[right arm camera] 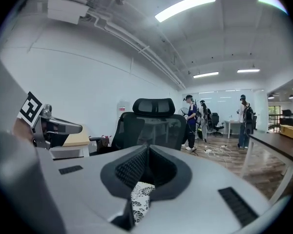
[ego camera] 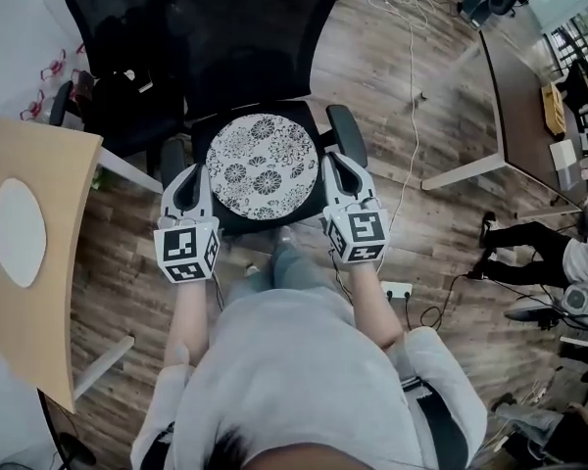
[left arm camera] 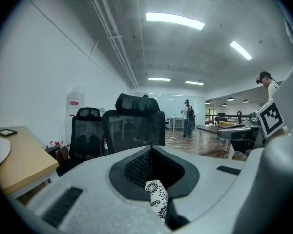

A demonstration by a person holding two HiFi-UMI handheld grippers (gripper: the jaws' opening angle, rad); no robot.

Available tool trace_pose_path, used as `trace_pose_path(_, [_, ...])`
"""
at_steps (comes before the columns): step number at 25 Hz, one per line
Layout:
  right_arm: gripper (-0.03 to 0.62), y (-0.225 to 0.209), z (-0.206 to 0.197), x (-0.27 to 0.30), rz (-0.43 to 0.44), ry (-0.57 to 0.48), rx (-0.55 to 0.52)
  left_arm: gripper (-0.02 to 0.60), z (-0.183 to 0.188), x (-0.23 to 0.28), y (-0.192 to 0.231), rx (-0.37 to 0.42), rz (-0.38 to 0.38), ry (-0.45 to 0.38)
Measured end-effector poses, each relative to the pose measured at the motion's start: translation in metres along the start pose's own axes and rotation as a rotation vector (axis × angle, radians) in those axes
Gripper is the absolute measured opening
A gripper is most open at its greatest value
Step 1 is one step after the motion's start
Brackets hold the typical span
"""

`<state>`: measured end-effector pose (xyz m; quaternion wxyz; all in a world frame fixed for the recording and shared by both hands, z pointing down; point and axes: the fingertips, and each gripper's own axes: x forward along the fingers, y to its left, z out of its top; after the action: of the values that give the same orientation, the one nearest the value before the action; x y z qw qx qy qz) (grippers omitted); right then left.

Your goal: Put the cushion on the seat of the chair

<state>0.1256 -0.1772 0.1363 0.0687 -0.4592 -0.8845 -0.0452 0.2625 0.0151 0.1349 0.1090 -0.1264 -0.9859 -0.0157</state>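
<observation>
A round cushion (ego camera: 263, 166) with a black-and-white flower print hangs just over the black seat (ego camera: 267, 225) of an office chair with a mesh backrest (ego camera: 245, 37). My left gripper (ego camera: 200, 172) is shut on the cushion's left edge. My right gripper (ego camera: 330, 162) is shut on its right edge. In the left gripper view a strip of the printed cushion (left arm camera: 159, 198) is pinched where the jaws of the left gripper (left arm camera: 155, 182) meet. The right gripper view shows the same cushion (right arm camera: 140, 199) in the right gripper (right arm camera: 142, 179), with the chair (right arm camera: 151, 123) ahead.
A wooden table (ego camera: 59, 292) with a white oval pad (ego camera: 17, 231) stands at the left. A second black chair (ego camera: 113, 111) sits beside the first. A long desk (ego camera: 514, 96), floor cables (ego camera: 412, 57) and seated people (ego camera: 549, 253) are at the right.
</observation>
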Motion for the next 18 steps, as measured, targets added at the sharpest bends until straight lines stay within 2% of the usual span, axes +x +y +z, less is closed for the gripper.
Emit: trace_pose_path(18, [0.018,0.013,0.062,-0.048,-0.026,-0.148,-0.034,0.011,0.046,-0.049,0.001,-0.006,0.007,-0.121])
